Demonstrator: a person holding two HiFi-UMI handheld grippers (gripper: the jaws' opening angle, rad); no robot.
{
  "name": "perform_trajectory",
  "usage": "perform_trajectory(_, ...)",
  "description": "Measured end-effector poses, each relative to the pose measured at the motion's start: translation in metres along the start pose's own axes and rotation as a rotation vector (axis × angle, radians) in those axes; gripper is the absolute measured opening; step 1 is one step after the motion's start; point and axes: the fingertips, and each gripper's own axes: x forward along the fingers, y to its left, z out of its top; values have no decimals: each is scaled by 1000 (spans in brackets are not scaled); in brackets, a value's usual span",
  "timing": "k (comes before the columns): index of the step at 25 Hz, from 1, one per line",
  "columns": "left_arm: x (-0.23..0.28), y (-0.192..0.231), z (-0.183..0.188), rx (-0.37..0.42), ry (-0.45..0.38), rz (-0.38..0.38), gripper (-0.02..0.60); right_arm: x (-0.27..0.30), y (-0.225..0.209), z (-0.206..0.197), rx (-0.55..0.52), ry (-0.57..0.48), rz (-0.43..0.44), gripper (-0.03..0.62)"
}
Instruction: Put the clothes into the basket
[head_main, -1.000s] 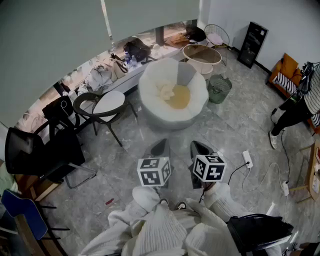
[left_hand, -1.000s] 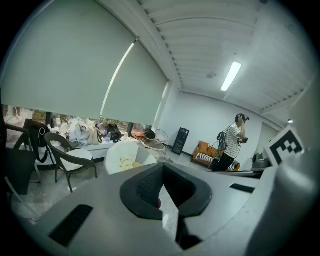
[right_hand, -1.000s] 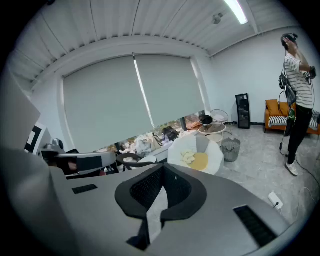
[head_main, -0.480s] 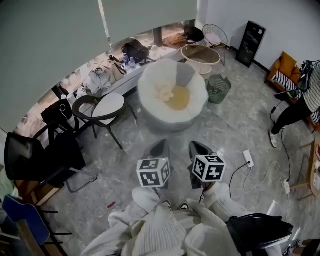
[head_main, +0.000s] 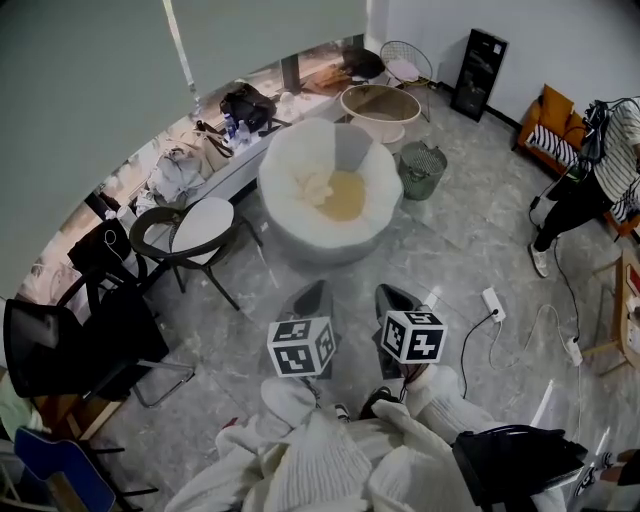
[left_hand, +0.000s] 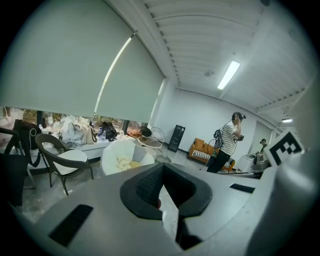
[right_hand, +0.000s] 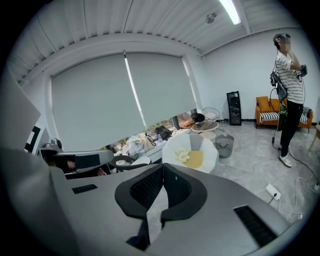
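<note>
A cream cloth (head_main: 313, 187) and a yellow cloth (head_main: 346, 197) lie in the hollow of a white beanbag seat (head_main: 290, 215) ahead of me. A green wire basket (head_main: 420, 170) stands on the floor just right of it. My left gripper (head_main: 316, 292) and right gripper (head_main: 394, 294) are held side by side over the grey floor, well short of the beanbag. Both point towards it, shut and with nothing between the jaws. In the right gripper view, the right gripper (right_hand: 163, 166) has the cloths (right_hand: 189, 157) beyond its tips. The left gripper (left_hand: 162, 166) faces the beanbag (left_hand: 125, 156) too.
A round tan tub (head_main: 380, 103) sits behind the basket. A dark chair with a white seat (head_main: 195, 228) stands left of the beanbag, and black chairs (head_main: 90, 340) further left. A person in a striped shirt (head_main: 598, 160) stands at the right. A power strip (head_main: 492, 303) and cables lie on the floor.
The beanbag, chair and basket have slid a little left in the head view. Both grippers keep their side-by-side pose, still shut. The person at the right has shifted stance.
</note>
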Motion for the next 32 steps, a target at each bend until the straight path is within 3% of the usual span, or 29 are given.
perform_trajectory(7, 32, -3, 0, 6, 28, -27, 5, 13, -29, 8, 22, 6, -52, 25)
perform_trajectory(17, 101, -12, 18, 9, 41, -4, 5, 56, -75, 41, 19, 21, -35, 25)
perform_trajectory(25, 180, -39, 48, -15, 24, 17, 5, 95, -134, 92, -15, 36, -2, 25)
perform_trajectory(32, 248, -61, 69, 15, 23, 18, 5, 130, -185, 130, -4, 18, 16, 25)
